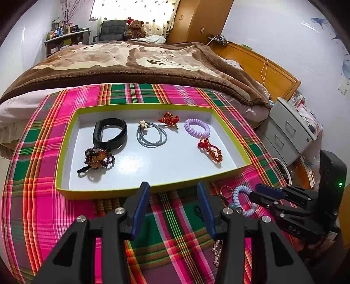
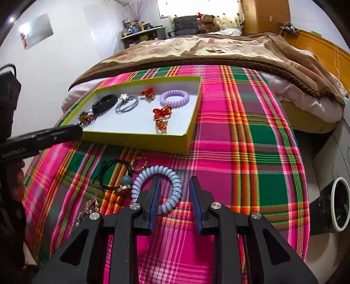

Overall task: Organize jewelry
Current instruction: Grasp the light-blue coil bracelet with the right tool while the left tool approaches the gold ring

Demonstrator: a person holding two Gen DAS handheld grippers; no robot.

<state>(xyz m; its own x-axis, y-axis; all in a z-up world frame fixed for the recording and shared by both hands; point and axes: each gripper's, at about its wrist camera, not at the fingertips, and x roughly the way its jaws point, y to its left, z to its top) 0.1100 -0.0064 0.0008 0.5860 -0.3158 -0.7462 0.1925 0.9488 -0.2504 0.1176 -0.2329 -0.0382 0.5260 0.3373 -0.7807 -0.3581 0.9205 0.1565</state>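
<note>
Right wrist view puts your right gripper (image 2: pixel 175 192) low centre, jaws parted astride the near arc of the pale blue spiral-coil bracelet (image 2: pixel 157 185) on the plaid cloth (image 2: pixel 240 153), not yet pinching; your left gripper (image 1: pixel 172 196), open and empty, sits farther off.

One tray (image 1: pixel 65 174) holds six pieces; four more lie on the plaid cloth (image 2: pixel 251 135).

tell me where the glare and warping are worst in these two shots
Left wrist view: the window is blown out, a soft glare patch sits on the white tray floor, and the bed edge bows with fisheye. Right wrist view: the window is again overexposed, and the plaid cloth lines curve strongly toward the edges.
</note>
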